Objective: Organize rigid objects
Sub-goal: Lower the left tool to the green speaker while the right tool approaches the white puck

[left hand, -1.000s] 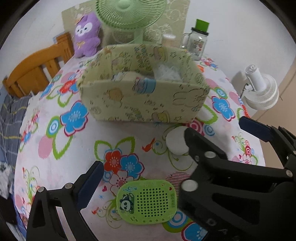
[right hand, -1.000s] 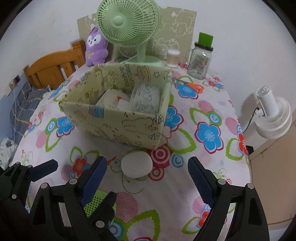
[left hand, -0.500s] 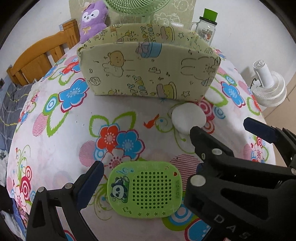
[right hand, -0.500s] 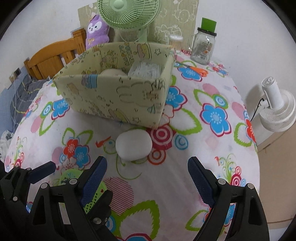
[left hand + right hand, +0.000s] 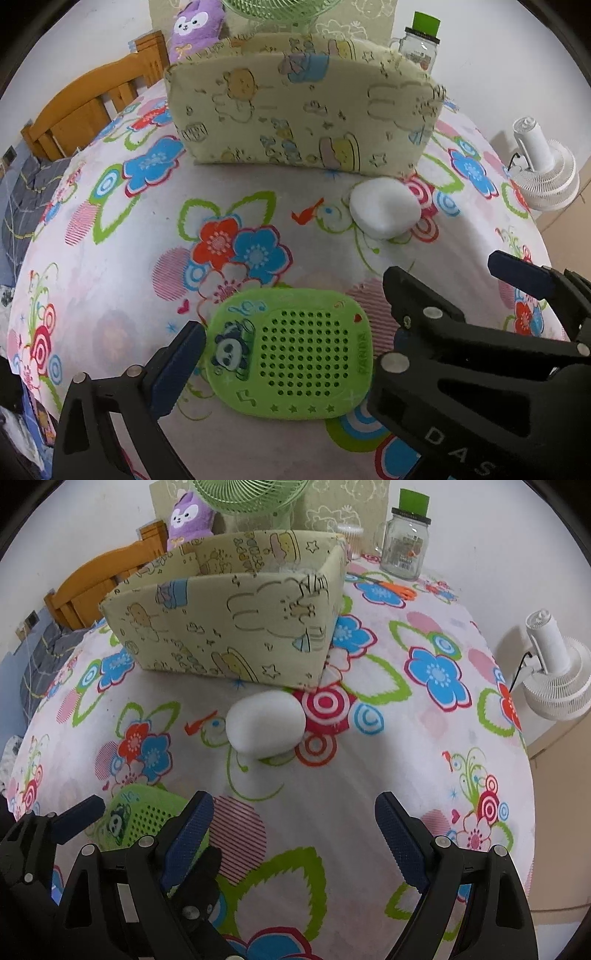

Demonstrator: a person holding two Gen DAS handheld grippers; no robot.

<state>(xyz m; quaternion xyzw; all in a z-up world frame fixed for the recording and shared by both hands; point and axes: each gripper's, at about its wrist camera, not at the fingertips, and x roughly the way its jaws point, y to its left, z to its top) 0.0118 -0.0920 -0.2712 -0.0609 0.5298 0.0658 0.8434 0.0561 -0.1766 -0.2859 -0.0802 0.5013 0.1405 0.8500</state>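
A green perforated panda case [image 5: 291,352] lies flat on the flowered tablecloth, between the open jaws of my left gripper [image 5: 295,350], which is low over it; the case also shows in the right wrist view [image 5: 144,818]. A white oval object [image 5: 384,212] lies in front of the yellow cartoon-print box [image 5: 303,118]. In the right wrist view the white oval object [image 5: 266,725] sits ahead of my open, empty right gripper [image 5: 293,829], close to the box [image 5: 236,631]. The box holds some pale items, mostly hidden.
A green fan [image 5: 247,494], a purple plush [image 5: 190,518] and a glass jar with a green lid [image 5: 406,539] stand behind the box. A white floor fan [image 5: 557,672] is beyond the table's right edge. A wooden chair [image 5: 96,583] is at left.
Both grippers have dropped lower and moved forward. The green case now sits between the left jaws, and the white oval is closer to the right gripper. Both stay open.
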